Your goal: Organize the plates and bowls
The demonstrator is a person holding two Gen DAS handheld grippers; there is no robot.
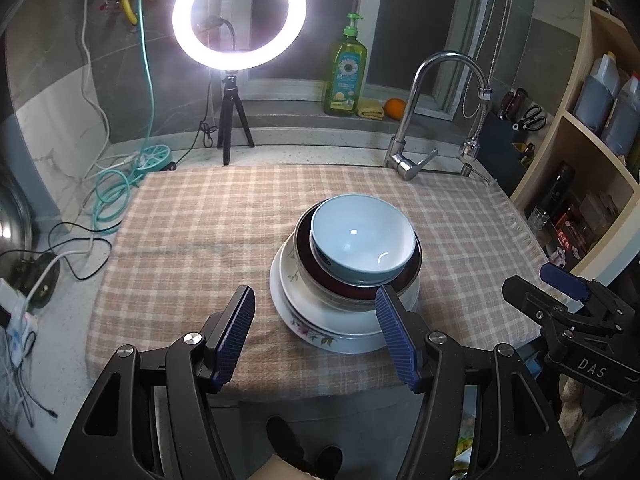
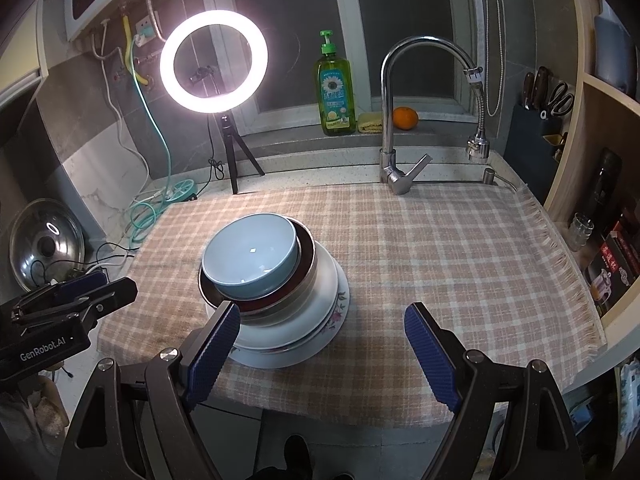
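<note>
Stacked mid-bench on pink checked cloth (image 1: 192, 248): pale blue ceramic bowl (image 1: 362, 240) in dark-rimmed steel bowl (image 1: 320, 280) atop white floral plates (image 1: 320, 332); left hand-held gripper (image 1: 316, 332) and right hand-held gripper (image 2: 324, 344) gaping, empty, near.

1. "DAS" stands in pale letters on the black body of the right gripper (image 1: 576, 292), seen at the right edge of the left wrist view.
2. "GenRobot.AI" stands in white letters on the black body of the left gripper (image 2: 76, 288), seen at the left edge of the right wrist view.
3. The green dish soap bottle (image 2: 335, 94) carries a sunflower label; its print is too small to read.
4. The red box (image 2: 614, 264) on the shelf bears characters that cannot be made out.
</note>
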